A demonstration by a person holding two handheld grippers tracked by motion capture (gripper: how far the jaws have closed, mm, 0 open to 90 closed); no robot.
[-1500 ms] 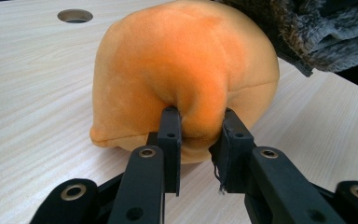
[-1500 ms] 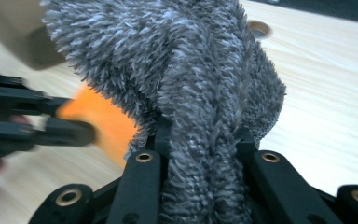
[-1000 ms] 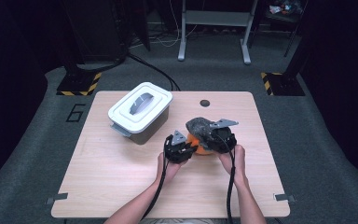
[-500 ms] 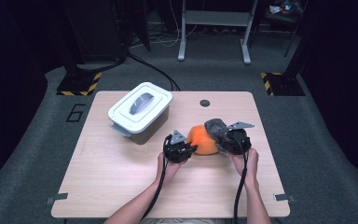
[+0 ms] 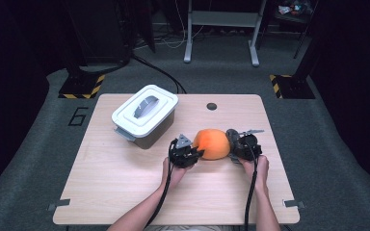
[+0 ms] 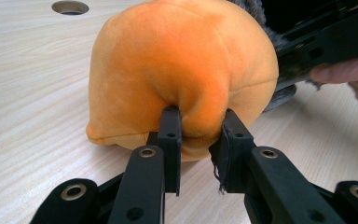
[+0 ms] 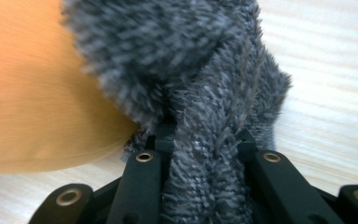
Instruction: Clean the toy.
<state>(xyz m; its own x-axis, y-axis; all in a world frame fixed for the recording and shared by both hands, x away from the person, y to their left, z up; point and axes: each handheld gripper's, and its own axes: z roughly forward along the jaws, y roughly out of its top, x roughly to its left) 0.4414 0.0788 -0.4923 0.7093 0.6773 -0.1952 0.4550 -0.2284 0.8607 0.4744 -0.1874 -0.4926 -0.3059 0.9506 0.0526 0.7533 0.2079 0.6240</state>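
Observation:
An orange plush toy [image 5: 212, 143] lies on the wooden table [image 5: 125, 192], stretched between my two grippers. My left gripper [image 5: 200, 153] is shut on a fold of the orange fabric [image 6: 182, 70], which bulges between the pads [image 6: 170, 135]. On the toy's right end sits a grey fuzzy part [image 5: 232, 136]. My right gripper [image 5: 232, 146] is shut on that grey fur [image 7: 191, 70], and a thick strand of it runs down between the jaws. The orange body [image 7: 37, 93] lies to the left in the right gripper view.
A white lidded container [image 5: 144, 114] with a grey handle stands at the back left of the table. A round cable hole [image 5: 212, 106] is near the far edge. Bare wood lies in front of and beside both hands.
My right gripper has moved right and down with the grey fur in it, uncovering the orange body. The left gripper has stayed put.

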